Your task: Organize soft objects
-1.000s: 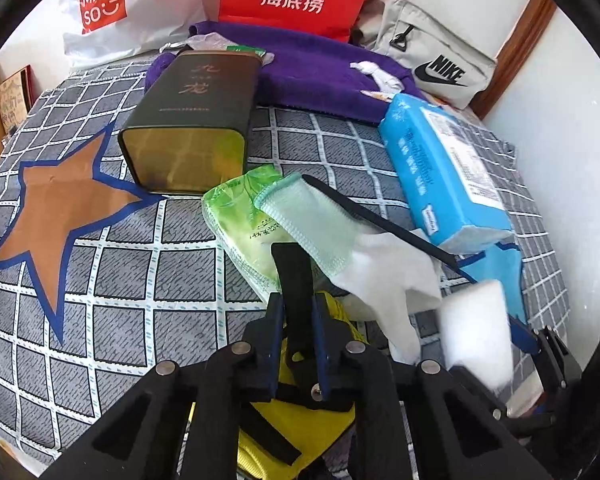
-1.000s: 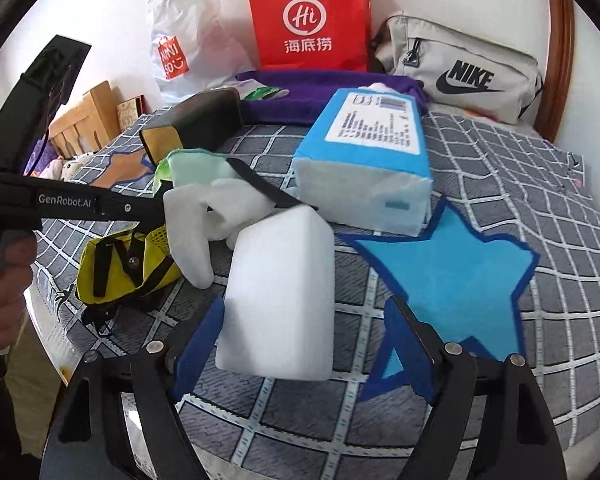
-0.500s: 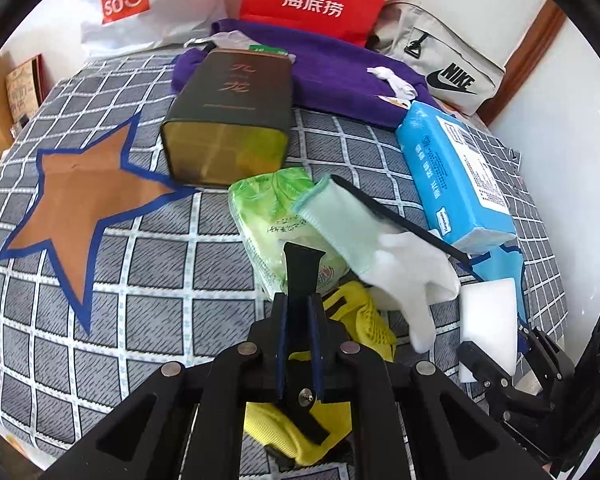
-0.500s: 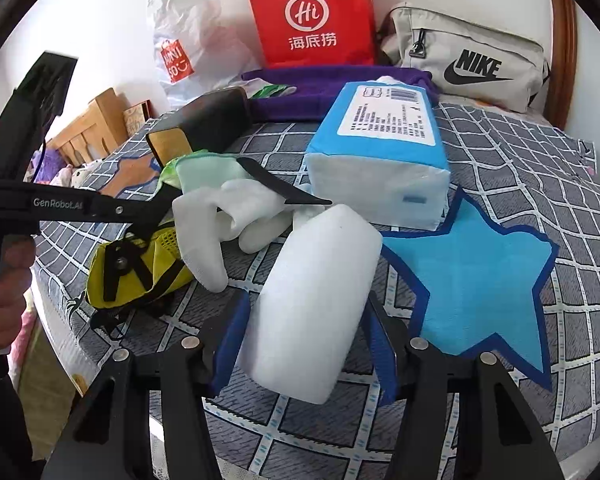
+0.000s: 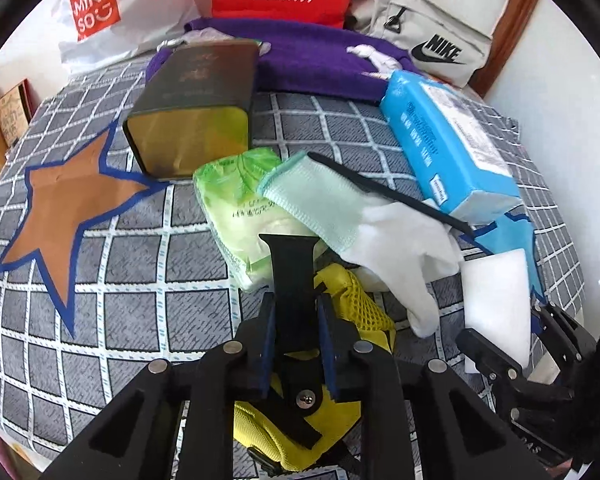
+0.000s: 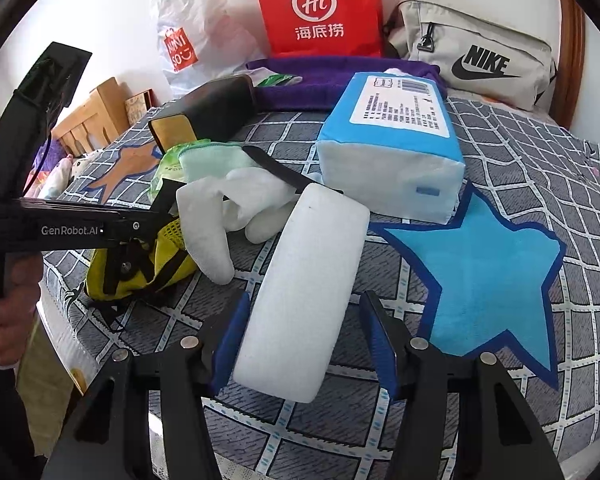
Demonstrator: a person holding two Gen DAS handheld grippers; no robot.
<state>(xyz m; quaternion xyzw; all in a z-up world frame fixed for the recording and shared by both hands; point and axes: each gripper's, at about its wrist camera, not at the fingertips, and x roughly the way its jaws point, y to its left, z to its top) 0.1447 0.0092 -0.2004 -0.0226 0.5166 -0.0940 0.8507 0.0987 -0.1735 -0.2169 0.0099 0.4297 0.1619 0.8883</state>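
My right gripper [image 6: 304, 296] is shut on a white sponge block [image 6: 308, 280], which leans to the left just above the checked bedcover [image 6: 500, 400]. The left wrist view shows the same sponge [image 5: 496, 292] at its right edge. My left gripper [image 5: 294, 300] points down at a yellow mesh pouch [image 5: 360, 304]. Its jaws are opening, and the pouch's black strap [image 5: 292, 264] still fills the gap between the blue pads. Beyond the pouch, a white glove with a green cuff [image 5: 388, 236] lies on a green wipes pack [image 5: 236, 208].
A blue tissue pack [image 6: 392, 148] lies beside a blue star patch [image 6: 496, 280]. A dark tin box [image 5: 196, 112] sits by a brown star patch [image 5: 68, 208]. A purple towel [image 5: 312, 64] and several bags line the wall. A black strip [image 5: 380, 192] crosses the glove.
The right jaws closed on the sponge, which tipped to the left. The left pads pinched the black strap tighter, then spread a little.
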